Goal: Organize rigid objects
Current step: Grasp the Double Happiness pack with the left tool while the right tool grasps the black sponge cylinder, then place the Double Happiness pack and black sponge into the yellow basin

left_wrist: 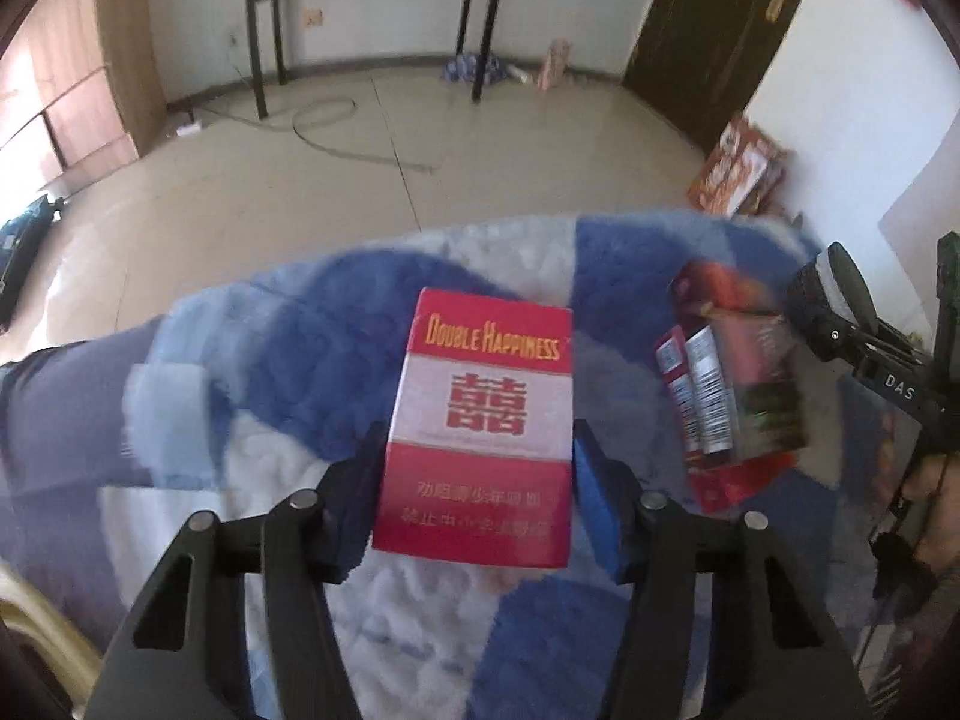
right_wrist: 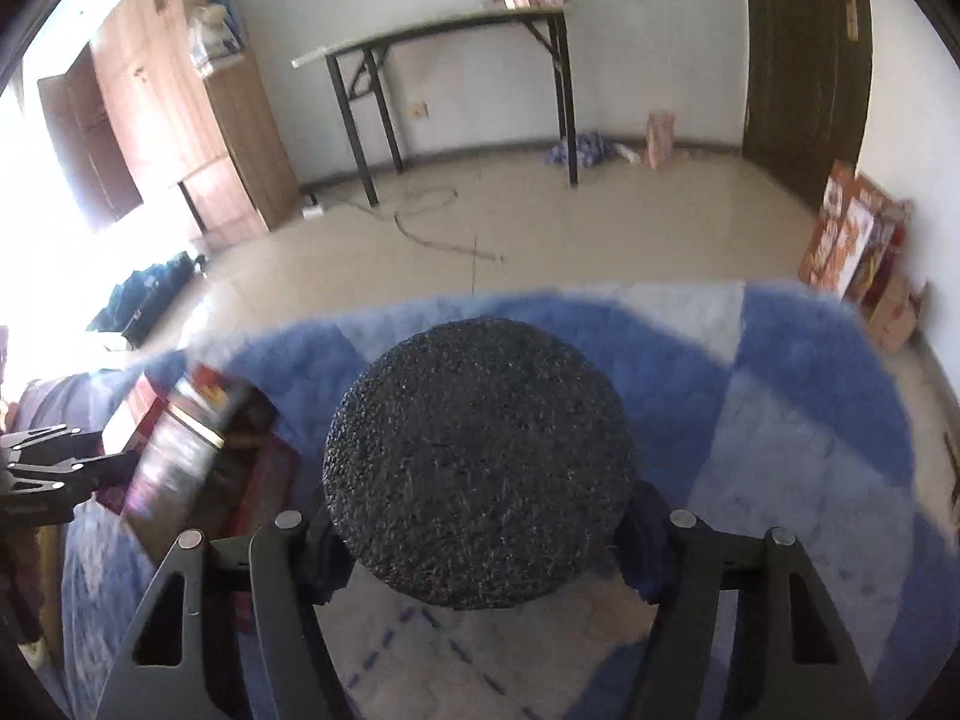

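Note:
A red and white cigarette pack (left_wrist: 480, 420) marked "Double Happiness" stands upright between the fingers of my left gripper (left_wrist: 477, 456), which is shut on its two sides above a blue and white fleece blanket (left_wrist: 288, 354). My right gripper (right_wrist: 480, 540) is shut on a dark, rough, round-ended object (right_wrist: 480, 462). In the left wrist view that object (left_wrist: 831, 300) looks like a black cylinder with a grey band, at the far right. Between the two grippers a dark red box (left_wrist: 744, 384) lies on the blanket, blurred; the right wrist view shows this box (right_wrist: 180, 450) at the left.
The blanket (right_wrist: 780, 372) ends at a tiled floor (right_wrist: 600, 228). Far off stand a black-legged folding table (right_wrist: 456, 42), a wooden wardrobe (right_wrist: 168, 90) and a dark door (right_wrist: 804, 48). Printed cartons (right_wrist: 852, 240) lean on the right wall. A cable (right_wrist: 432, 222) lies on the floor.

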A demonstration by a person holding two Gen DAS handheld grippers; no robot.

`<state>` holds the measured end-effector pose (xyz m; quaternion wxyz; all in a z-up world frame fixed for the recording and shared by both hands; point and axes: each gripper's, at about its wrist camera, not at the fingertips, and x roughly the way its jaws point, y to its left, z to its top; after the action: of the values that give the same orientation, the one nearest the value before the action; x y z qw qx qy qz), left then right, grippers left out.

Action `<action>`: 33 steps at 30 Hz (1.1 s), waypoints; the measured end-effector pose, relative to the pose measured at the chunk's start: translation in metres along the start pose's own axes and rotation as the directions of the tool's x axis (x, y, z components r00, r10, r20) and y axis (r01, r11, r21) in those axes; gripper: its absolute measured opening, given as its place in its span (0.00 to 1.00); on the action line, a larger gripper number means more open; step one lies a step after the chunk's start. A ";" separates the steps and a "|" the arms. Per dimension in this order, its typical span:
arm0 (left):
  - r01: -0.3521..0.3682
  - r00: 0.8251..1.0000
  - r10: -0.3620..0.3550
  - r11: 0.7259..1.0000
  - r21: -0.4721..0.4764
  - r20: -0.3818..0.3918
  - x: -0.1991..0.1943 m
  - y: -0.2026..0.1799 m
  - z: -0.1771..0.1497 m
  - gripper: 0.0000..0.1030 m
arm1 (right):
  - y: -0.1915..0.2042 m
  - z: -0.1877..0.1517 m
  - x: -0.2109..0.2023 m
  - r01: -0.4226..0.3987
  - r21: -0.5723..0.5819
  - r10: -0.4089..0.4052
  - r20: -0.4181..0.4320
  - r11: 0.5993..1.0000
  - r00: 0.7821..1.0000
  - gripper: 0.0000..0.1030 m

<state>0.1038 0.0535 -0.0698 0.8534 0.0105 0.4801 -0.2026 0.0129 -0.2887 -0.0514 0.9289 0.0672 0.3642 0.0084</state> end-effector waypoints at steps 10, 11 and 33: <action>-0.168 0.956 0.225 0.946 -0.276 0.190 -0.213 0.117 -0.090 0.56 | 0.182 0.037 -0.069 -0.350 -0.326 0.387 0.055 0.878 0.920 0.66; -0.213 0.948 0.271 0.930 -0.300 0.167 -0.226 0.132 -0.108 0.56 | 0.224 0.028 -0.067 -0.426 -0.364 0.458 0.001 0.828 0.889 0.66; -0.330 0.925 0.379 0.807 -0.490 0.000 -0.206 0.237 -0.212 0.56 | 0.489 -0.138 -0.020 -0.562 -0.592 0.342 -0.449 0.578 0.826 0.68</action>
<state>-0.0786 0.3852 -0.0557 0.8740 -0.1224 0.4624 0.0858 -0.0792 0.2111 -0.0741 0.7850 -0.2016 0.4326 0.3950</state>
